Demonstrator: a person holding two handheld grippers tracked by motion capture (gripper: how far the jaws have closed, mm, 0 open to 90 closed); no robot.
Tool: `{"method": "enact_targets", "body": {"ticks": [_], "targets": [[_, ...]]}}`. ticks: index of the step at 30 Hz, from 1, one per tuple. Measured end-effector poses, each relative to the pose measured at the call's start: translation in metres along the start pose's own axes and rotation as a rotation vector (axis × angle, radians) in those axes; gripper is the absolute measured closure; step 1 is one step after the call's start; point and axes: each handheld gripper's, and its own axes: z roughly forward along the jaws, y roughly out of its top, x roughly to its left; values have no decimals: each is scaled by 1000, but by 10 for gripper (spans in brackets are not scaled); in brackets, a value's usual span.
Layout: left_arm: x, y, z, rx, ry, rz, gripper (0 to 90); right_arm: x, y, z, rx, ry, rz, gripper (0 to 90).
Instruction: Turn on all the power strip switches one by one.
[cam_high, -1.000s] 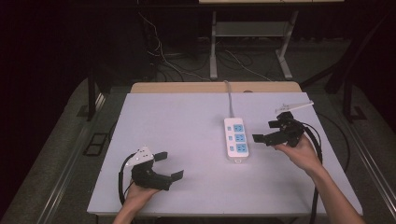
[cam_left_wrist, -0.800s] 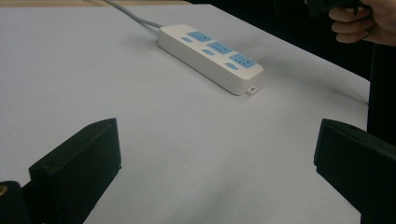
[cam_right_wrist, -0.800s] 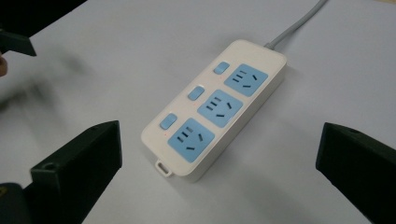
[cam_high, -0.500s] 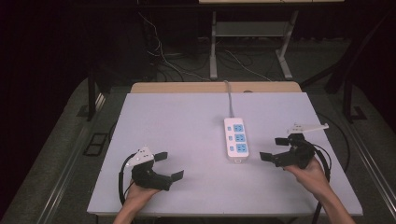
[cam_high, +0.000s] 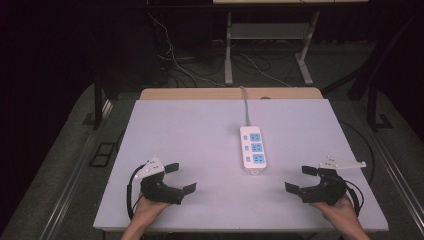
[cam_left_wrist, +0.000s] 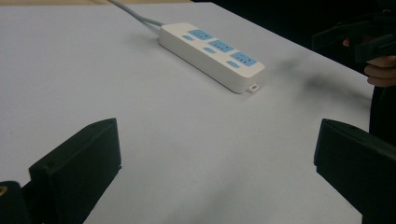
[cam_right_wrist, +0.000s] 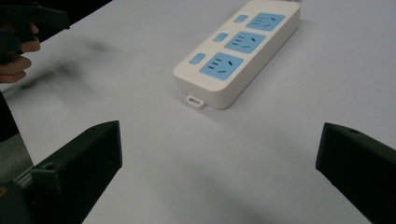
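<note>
A white power strip with three blue sockets lies flat in the middle of the pale table, its grey cable running off the far edge. It also lies ahead in the left gripper view as the power strip and in the right gripper view as the power strip. My left gripper rests open near the front left, jaws wide apart and empty. Near the front right, the right gripper is open too and points toward the strip's near end, about a hand's width short of it.
The table's front edge runs just under both hands. Beyond the far edge are a wooden strip, a metal frame and loose cables on a dark floor. The other hand is at the right edge of the left gripper view.
The right gripper has drawn back from beside the strip toward the front right corner and come down near the table. The left gripper has stayed put.
</note>
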Motion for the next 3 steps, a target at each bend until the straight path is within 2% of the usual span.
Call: {"method": "enact_targets", "body": {"ticks": [3], "targets": [[0, 0, 1, 7, 0, -1, 0, 0, -6, -1, -7, -1, 4, 3]]}}
